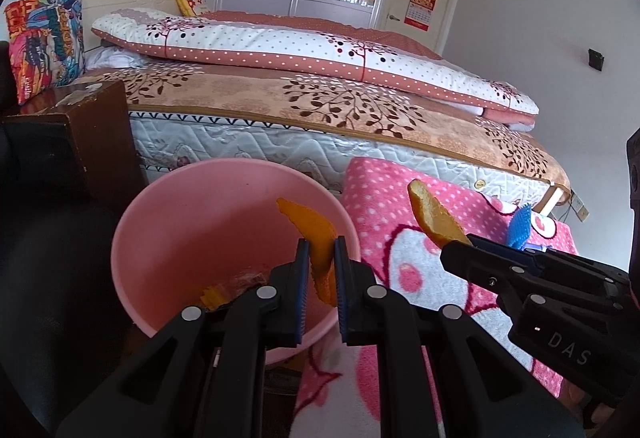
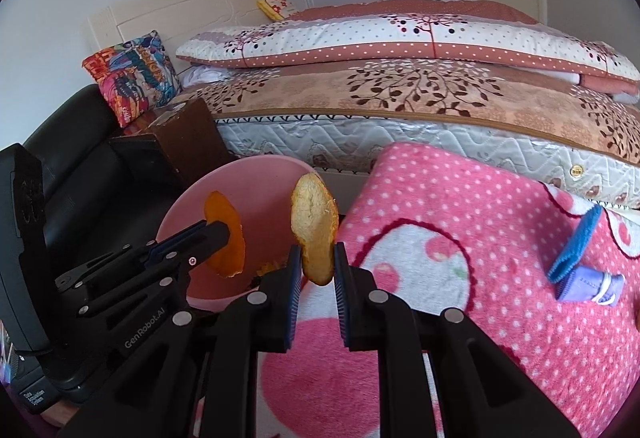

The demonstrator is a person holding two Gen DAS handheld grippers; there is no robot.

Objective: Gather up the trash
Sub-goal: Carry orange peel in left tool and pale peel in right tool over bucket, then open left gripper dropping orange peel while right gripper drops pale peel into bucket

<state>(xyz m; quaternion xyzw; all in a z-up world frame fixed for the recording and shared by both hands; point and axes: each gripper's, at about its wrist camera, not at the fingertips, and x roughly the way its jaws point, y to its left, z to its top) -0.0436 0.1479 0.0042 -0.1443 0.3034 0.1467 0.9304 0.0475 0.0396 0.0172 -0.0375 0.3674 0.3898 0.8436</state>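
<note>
A pink bin [image 1: 160, 222] stands on the floor beside the bed; it also shows in the right wrist view [image 2: 256, 174]. Yellow and clear wrappers [image 1: 236, 286] lie in its bottom. My left gripper [image 1: 321, 250] is shut on an orange peel [image 1: 316, 242] and holds it above the bin's right side. My right gripper [image 2: 316, 258] is shut on a second orange peel [image 2: 314, 230], pale side showing, just right of the bin's rim over the pink blanket. The right gripper shows in the left wrist view [image 1: 456, 250], the left gripper in the right wrist view [image 2: 224, 234].
A pink dotted blanket [image 2: 480, 222] covers a surface in front of the bed [image 1: 320, 110]. A blue brush [image 2: 576, 242] and a purple tube [image 2: 592, 284] lie on it. A brown nightstand [image 1: 80, 142] and a black seat [image 2: 72, 166] stand left of the bin.
</note>
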